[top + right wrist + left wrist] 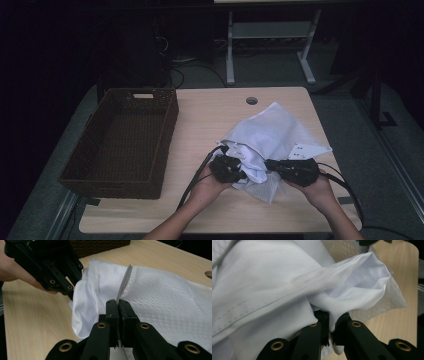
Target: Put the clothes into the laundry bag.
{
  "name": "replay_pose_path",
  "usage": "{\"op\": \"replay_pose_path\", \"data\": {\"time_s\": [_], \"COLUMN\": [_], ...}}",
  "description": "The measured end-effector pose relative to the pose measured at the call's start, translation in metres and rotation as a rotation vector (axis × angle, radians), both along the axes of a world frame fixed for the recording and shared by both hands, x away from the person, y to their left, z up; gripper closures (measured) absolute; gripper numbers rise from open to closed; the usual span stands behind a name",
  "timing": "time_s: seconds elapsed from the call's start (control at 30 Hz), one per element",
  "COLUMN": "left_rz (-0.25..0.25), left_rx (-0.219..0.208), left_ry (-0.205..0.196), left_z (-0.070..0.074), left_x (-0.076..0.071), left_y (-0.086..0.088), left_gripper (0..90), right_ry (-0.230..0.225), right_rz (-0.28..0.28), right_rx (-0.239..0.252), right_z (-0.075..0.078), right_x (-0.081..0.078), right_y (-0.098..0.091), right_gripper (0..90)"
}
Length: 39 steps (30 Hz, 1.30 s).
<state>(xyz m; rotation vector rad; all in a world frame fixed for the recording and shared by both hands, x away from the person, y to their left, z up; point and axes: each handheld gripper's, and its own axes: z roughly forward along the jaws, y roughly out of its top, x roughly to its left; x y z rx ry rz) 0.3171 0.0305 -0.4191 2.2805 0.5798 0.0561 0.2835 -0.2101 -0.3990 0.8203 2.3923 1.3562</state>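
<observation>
Both forearms are showing bare, with no sleeves. The left gripper and right gripper are showing matte black angular bodies, brass-coloured rivets along each linkage, and black cables trailing toward the near edge.

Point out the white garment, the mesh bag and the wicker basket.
white garment point(269, 285), left gripper view, its seamed fold.
mesh bag point(170, 300), right gripper view, its netted side.
wicker basket point(165, 135), high view, its right wall.
</observation>
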Motion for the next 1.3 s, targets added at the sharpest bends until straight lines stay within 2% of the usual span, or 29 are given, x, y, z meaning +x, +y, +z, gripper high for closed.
{"op": "replay_pose_path", "data": {"time_s": [0.33, 0.67, 1.07, 1.3], "left_rz": [0.073, 0.121, 0.149, 0.126], "left_rx": [-0.033, -0.057, -0.079, -0.080], "left_ry": [-0.035, -0.045, -0.040, -0.021], "left_z": [0.005, 0.005, 0.000, -0.004], "left_x": [0.008, 0.015, 0.022, 0.022], "left_y": [-0.013, -0.032, -0.044, -0.042], "left_gripper": [86.0, 86.1, 86.0, 82.8], "right_ry": [-0.007, -0.021, -0.022, -0.015], "right_rz": [-0.001, 0.006, 0.008, 0.005], "right_rx": [0.025, 0.006, -0.001, -0.002], "right_z": [0.006, 0.009, 0.009, 0.006], "right_x": [0.000, 0.000, -0.001, -0.001], "right_y": [-0.001, 0.001, 0.000, -0.002], "right_gripper": [86.4, 86.4, 86.4, 86.4]}}
